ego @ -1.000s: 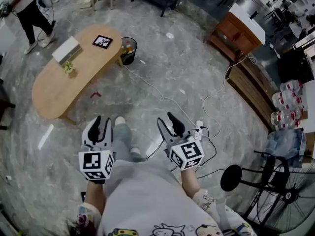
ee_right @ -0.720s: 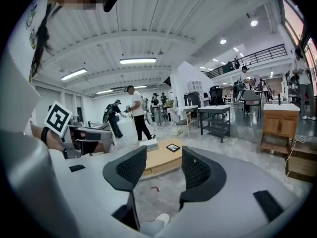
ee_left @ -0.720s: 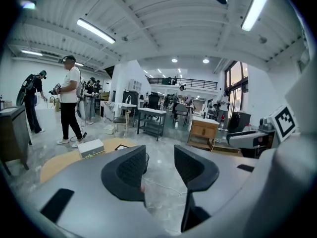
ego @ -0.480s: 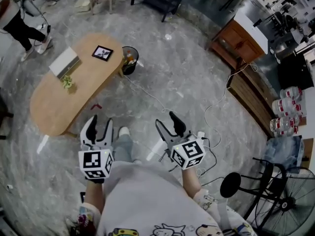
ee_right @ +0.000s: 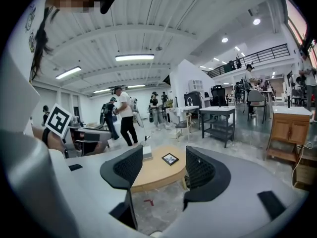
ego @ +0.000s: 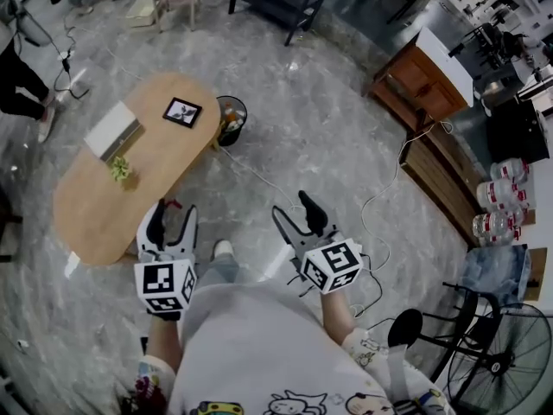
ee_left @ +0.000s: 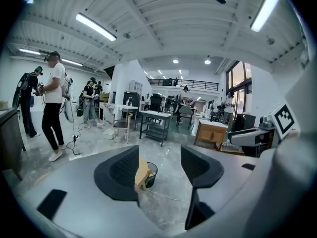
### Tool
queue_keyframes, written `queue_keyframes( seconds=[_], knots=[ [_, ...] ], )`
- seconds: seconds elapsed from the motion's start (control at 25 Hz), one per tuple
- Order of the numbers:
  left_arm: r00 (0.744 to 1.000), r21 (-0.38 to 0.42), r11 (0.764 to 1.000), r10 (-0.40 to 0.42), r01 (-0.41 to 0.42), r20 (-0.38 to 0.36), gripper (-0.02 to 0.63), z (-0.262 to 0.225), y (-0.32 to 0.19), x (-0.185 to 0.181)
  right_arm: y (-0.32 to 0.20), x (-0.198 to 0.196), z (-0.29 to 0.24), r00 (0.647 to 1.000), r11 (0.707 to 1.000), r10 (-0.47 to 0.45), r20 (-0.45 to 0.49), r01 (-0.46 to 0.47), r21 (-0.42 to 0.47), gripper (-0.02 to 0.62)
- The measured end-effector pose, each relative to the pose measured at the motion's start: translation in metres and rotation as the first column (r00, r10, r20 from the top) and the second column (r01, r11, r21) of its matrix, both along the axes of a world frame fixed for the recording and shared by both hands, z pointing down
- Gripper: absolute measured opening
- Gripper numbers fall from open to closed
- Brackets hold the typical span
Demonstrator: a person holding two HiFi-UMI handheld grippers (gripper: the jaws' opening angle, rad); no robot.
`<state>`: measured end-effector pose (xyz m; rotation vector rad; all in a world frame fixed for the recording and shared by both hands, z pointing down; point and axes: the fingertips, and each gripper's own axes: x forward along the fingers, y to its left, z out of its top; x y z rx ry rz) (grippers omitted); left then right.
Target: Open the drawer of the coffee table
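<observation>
- Holding two grippers side by side, we keep left gripper point(ego: 171, 219) and right gripper point(ego: 294, 210) pointing forward, jaws apart and just opened wider, empty.
- One coffee table point(ego: 95, 199) stands ahead-left, untouched; its surface carries one frame point(ego: 182, 111), one box point(ego: 113, 130), one plant point(ego: 120, 170).

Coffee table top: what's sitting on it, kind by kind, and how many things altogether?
Picture frame: 1
Flat white box: 1
Small green plant: 1
Total on the coffee table: 3
</observation>
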<state>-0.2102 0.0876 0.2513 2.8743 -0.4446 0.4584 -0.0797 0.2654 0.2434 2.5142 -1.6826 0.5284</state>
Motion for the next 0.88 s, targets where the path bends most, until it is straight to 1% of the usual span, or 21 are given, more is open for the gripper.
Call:
queue_keyframes(
  seconds=[0.24,0.52,0.72,0.88],
  knots=[
    [1.0,-0.01,1.0,0.012,-0.012,0.001,0.256,0.006,-0.021,0.011,-0.023,0.008,0.005,1.0,1.0,-0.002,0.014,0.002,0.005,0.245],
    [1.0,-0.027,1.0,-0.008,0.008,0.018,0.27,0.013,-0.04,0.012,-0.046,0.016,0.011,0.999,1.0,-0.016,0.034,0.017,-0.01,0.254],
    [0.999,-0.035,0.999,-0.038,0.038,0.017,0.281,0.014,-0.056,0.021,-0.063,0.031,0.012,0.998,0.999,-0.042,0.042,0.043,-0.017,0.256],
    [0.997,-0.025,0.996,-0.08,0.08,0.011,0.281,0.015,-0.076,0.032,-0.086,0.051,0.016,0.996,0.997,-0.077,0.041,0.078,-0.025,0.256]
  ],
)
